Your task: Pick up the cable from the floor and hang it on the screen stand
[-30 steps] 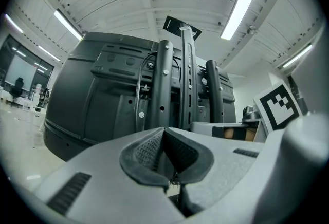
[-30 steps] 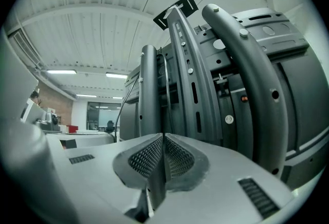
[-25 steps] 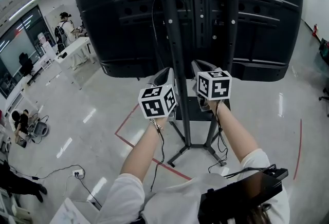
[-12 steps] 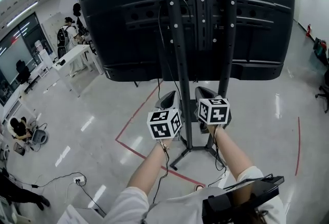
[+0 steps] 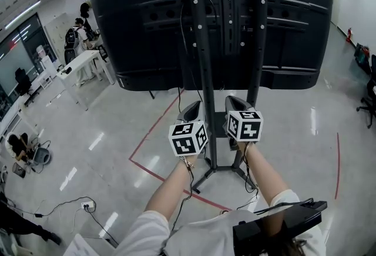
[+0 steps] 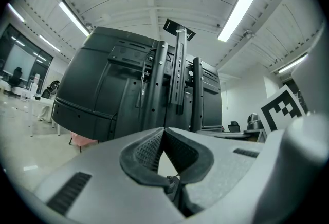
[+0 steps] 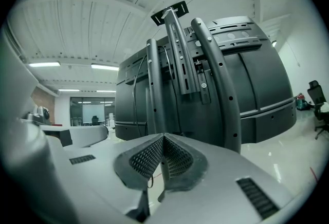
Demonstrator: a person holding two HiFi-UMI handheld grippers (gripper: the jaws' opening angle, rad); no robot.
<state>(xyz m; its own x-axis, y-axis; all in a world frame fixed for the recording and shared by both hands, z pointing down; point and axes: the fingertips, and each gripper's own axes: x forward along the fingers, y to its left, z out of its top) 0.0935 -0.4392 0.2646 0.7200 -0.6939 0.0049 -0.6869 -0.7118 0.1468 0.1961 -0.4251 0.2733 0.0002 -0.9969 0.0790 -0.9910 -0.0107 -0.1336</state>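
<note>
The left gripper [image 5: 190, 113] and right gripper [image 5: 235, 103] are hovering clenched and empty, flanking the screen stand [image 5: 203, 73]. A thin black cable [image 5: 179, 96] is hanging down the stand at twelve o'clock from the left gripper.

Left gripper [image 6: 163, 133] jaws closed tip to tip, empty, screen stand [image 6: 178, 76] rising just beyond them, black screen back [image 6: 100, 94] to their left

Screen stand [image 5: 202, 73]: black, upright, perforated posts, feet splayed on the floor.
Cable [image 6: 142, 78]: thin, black, hanging down the stand's left post.
</note>
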